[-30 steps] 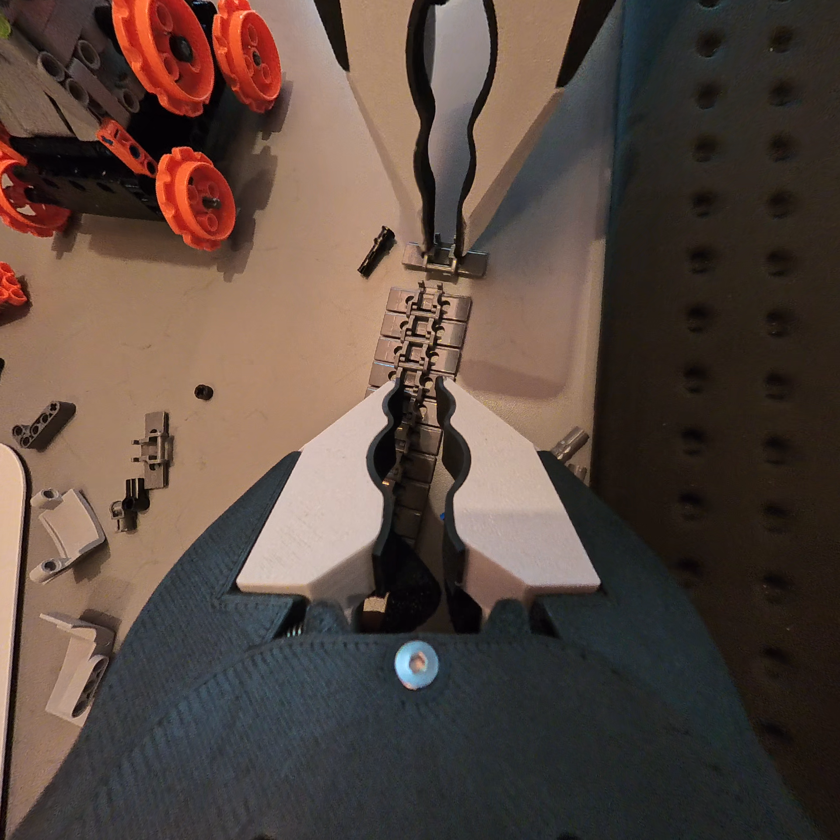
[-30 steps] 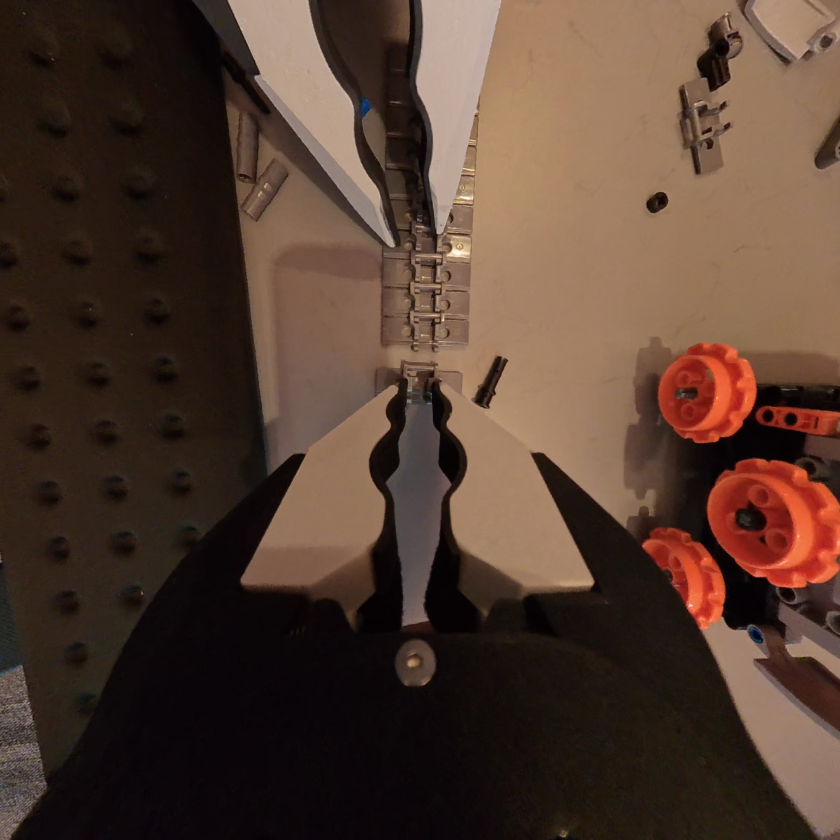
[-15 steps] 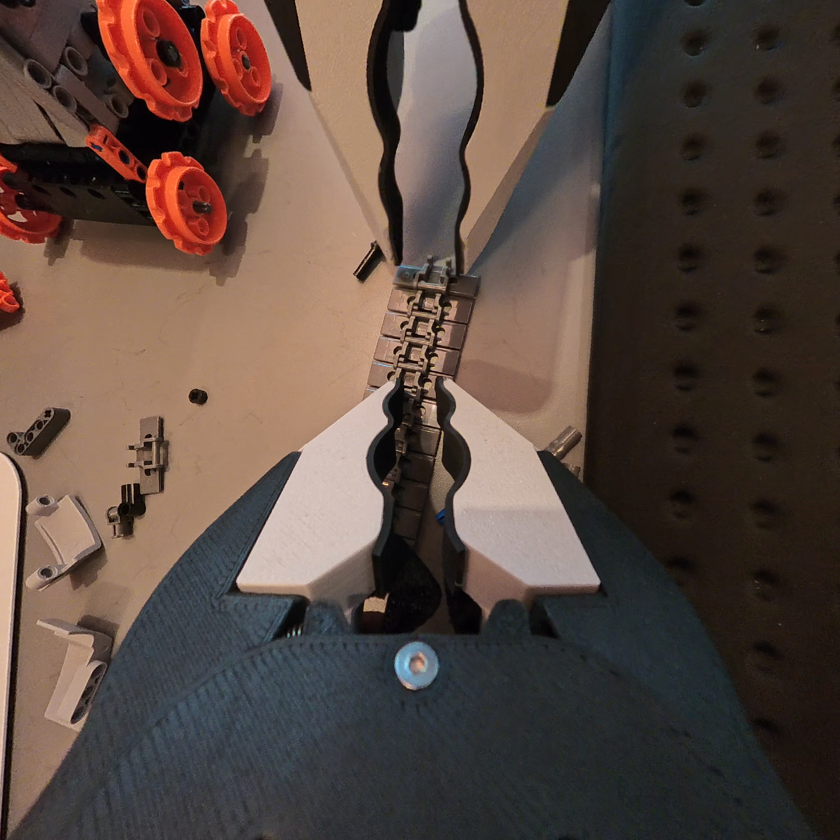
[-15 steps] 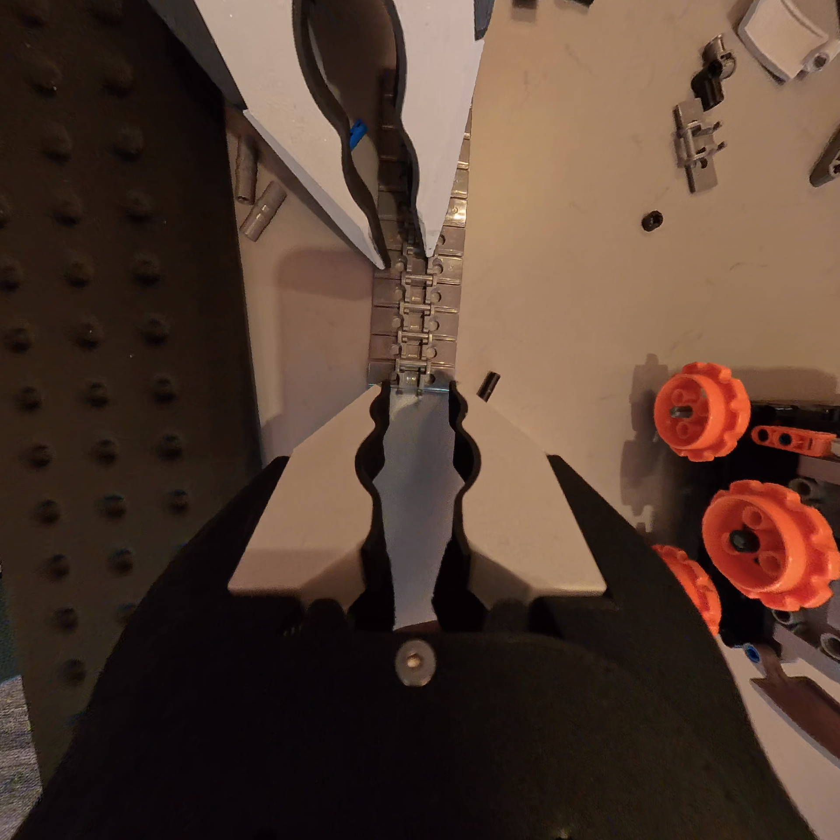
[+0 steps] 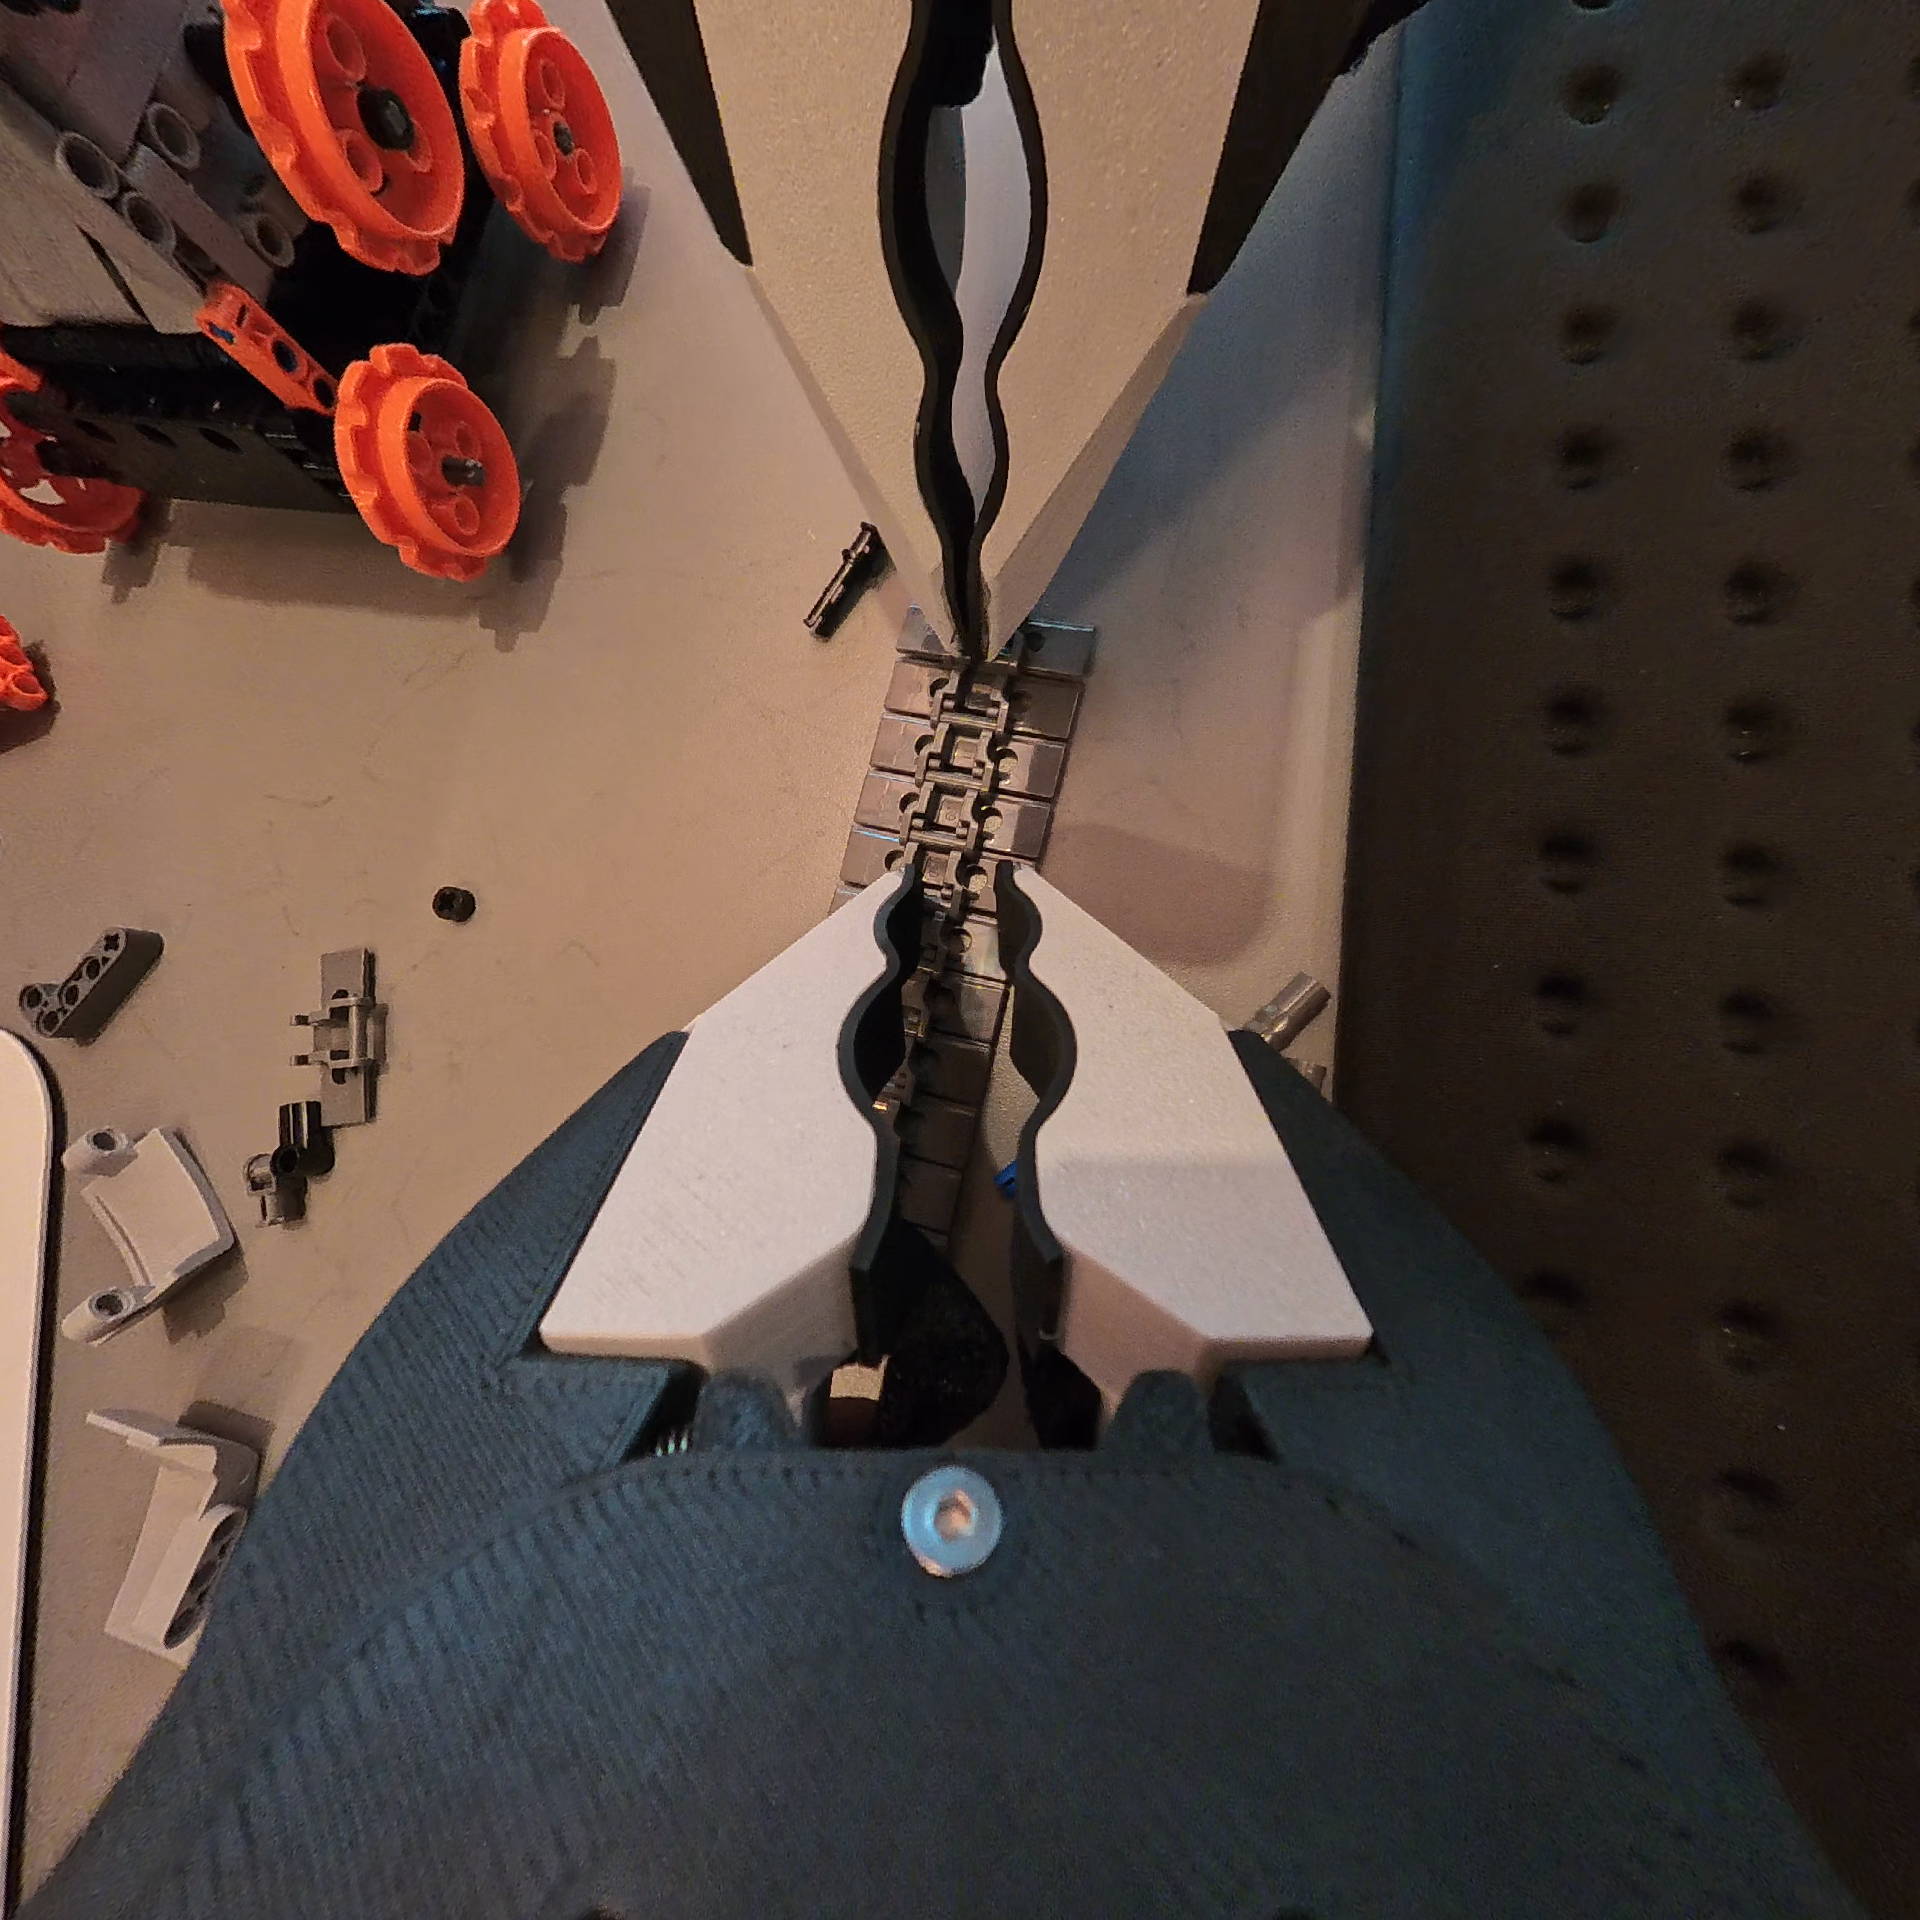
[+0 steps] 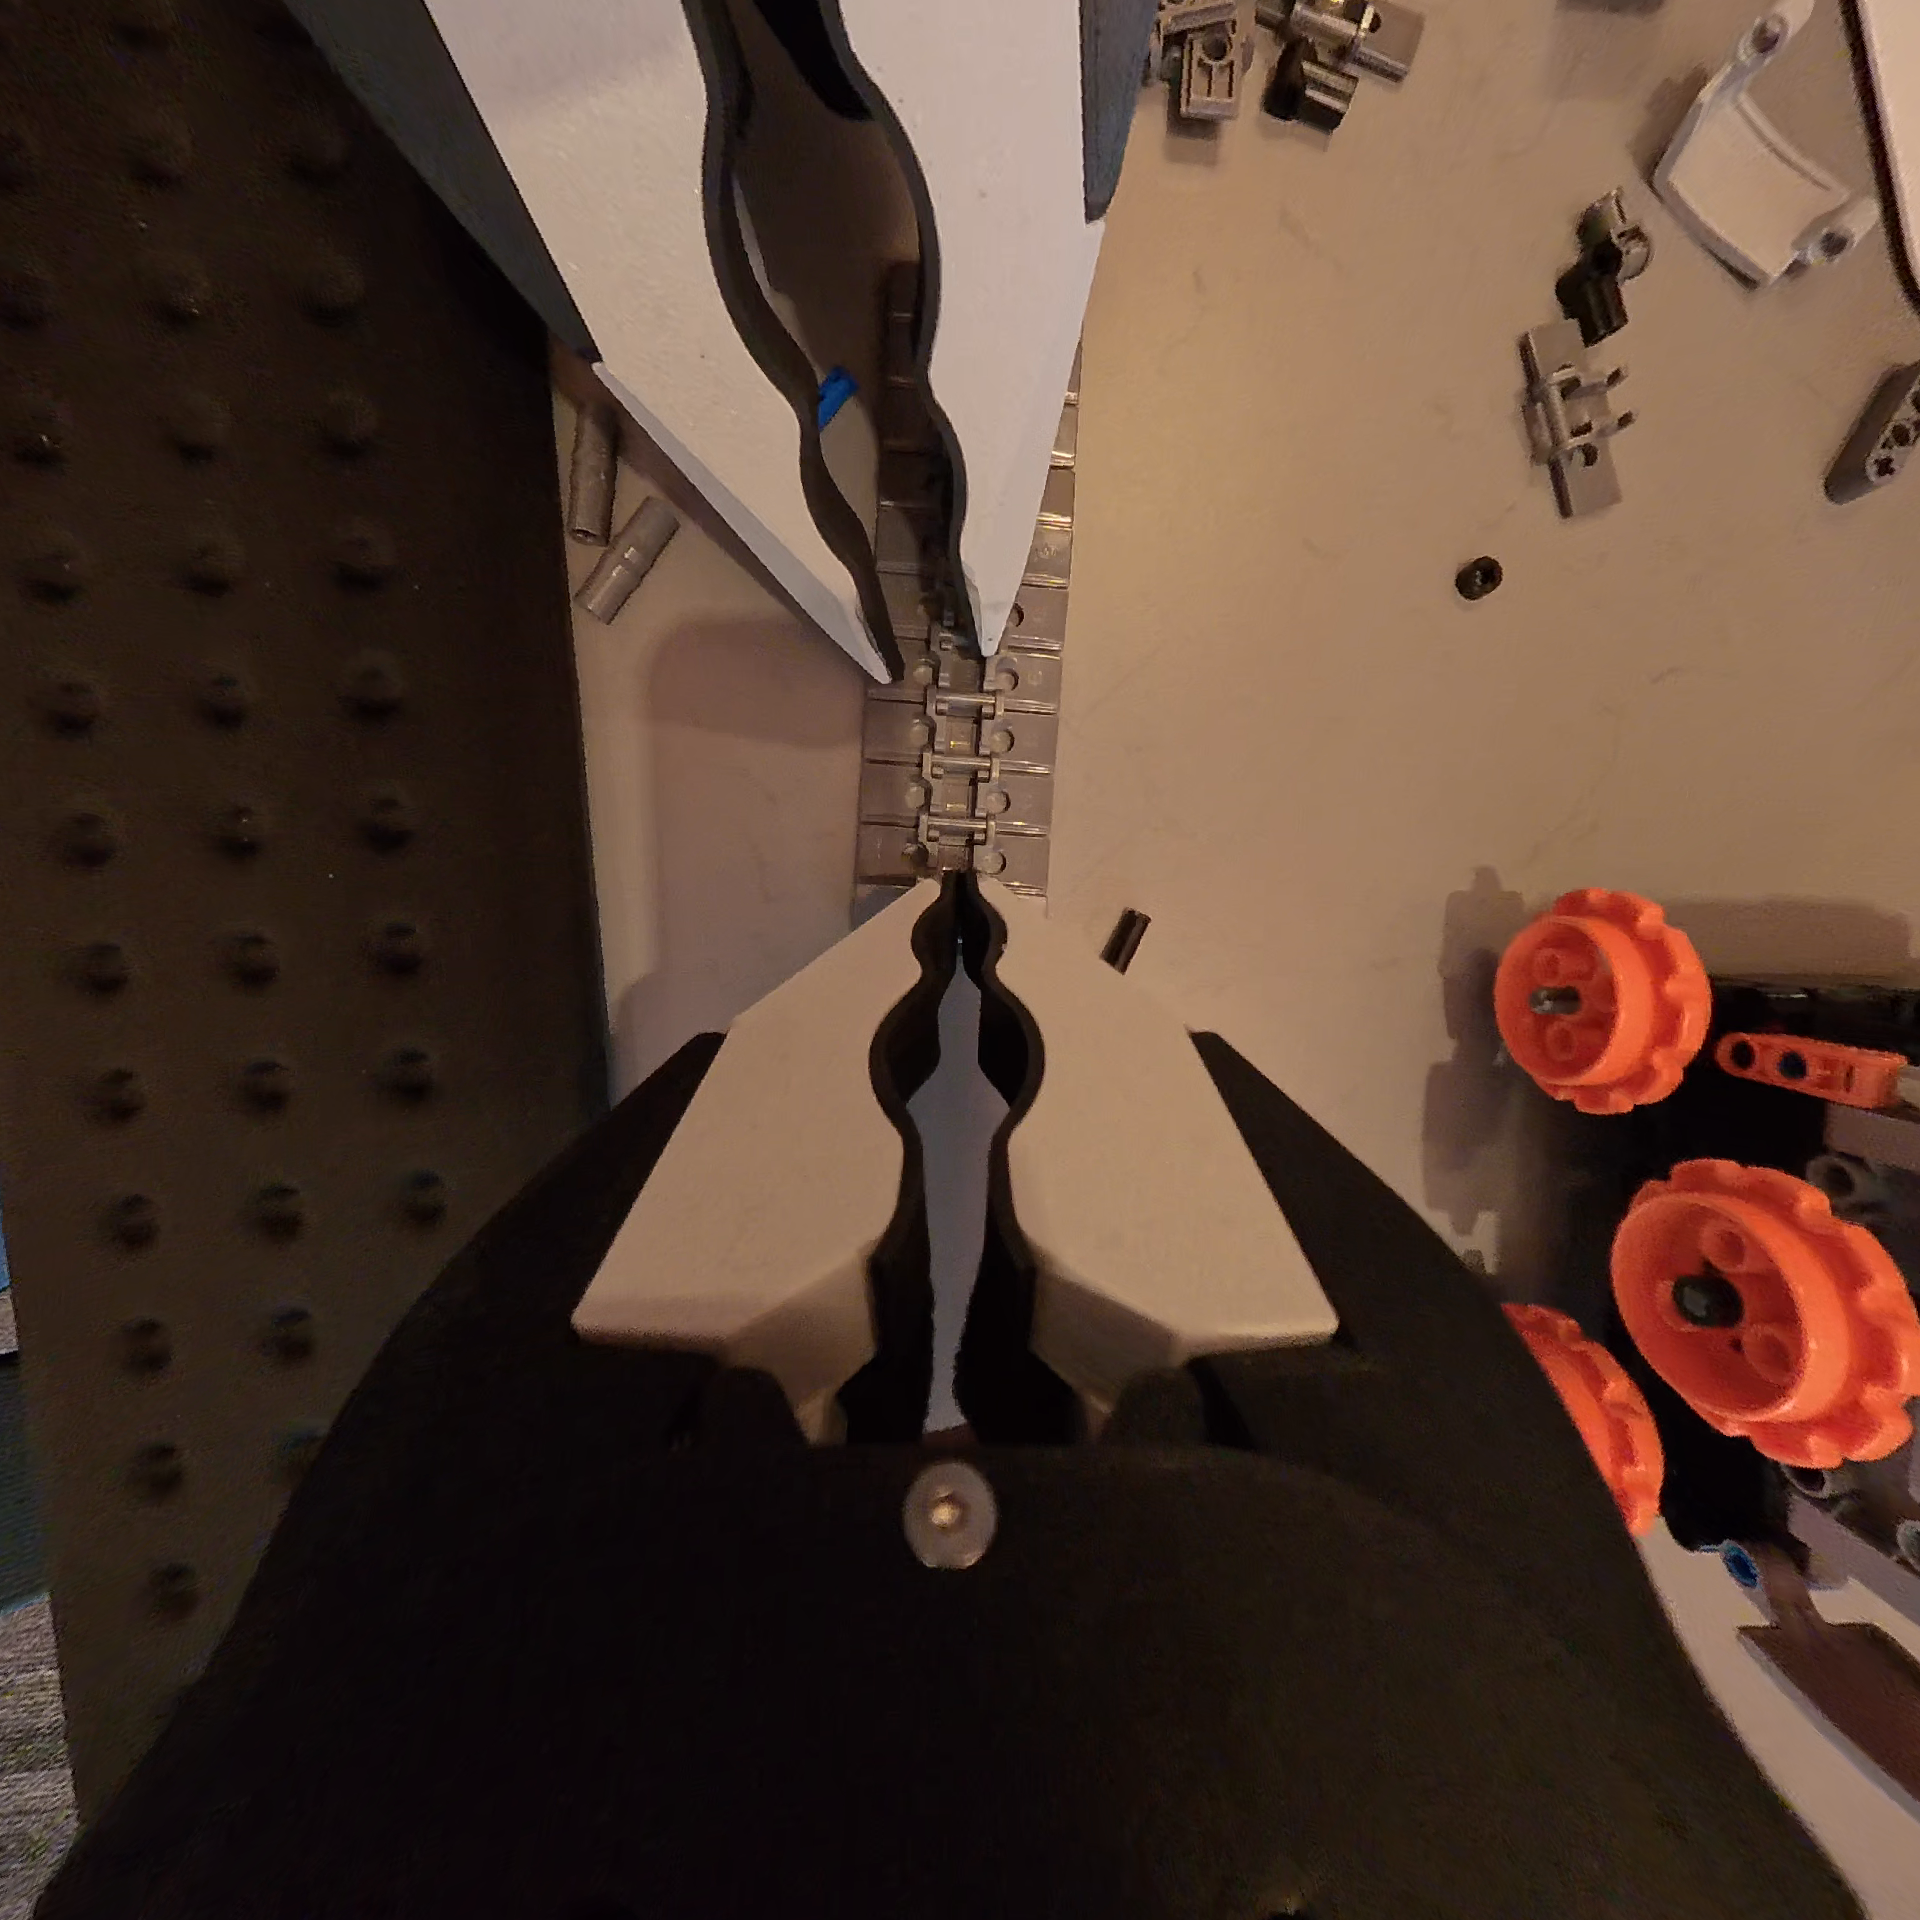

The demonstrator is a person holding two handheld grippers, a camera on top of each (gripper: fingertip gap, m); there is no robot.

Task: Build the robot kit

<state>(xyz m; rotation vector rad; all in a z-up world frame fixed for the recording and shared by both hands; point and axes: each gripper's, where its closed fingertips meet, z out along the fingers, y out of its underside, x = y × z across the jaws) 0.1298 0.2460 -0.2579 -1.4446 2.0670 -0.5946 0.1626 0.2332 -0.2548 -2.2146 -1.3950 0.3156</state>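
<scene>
A: What sits between my two tools?

B: A grey chain of linked toy track plates [image 5: 961,774], lying flat and straight on the pale counter [image 5: 623,810], close beside a dark studded mat [image 5: 1662,831].

A: How do my jaws stand?

B: My left gripper [image 5: 954,883] straddles the near stretch of the chain; its jaws stand narrowly apart with links running between them, though I cannot tell whether they press on it. My right gripper [image 6: 958,881] has its jaws pinched almost together at their tips, on the centre rib of the end link [image 6: 954,868].

A: How would the chain handle?

B: I judge it light and floppy, hinged at every joint, each plate stiff and smooth. The raised centre rib looks the surest hold.

A: What lies around?

B: A small black pin [image 5: 844,577] near the chain's far end, a loose single link [image 5: 348,1034] farther left, and beyond those a black frame with orange toothed wheels [image 5: 426,462].
</scene>
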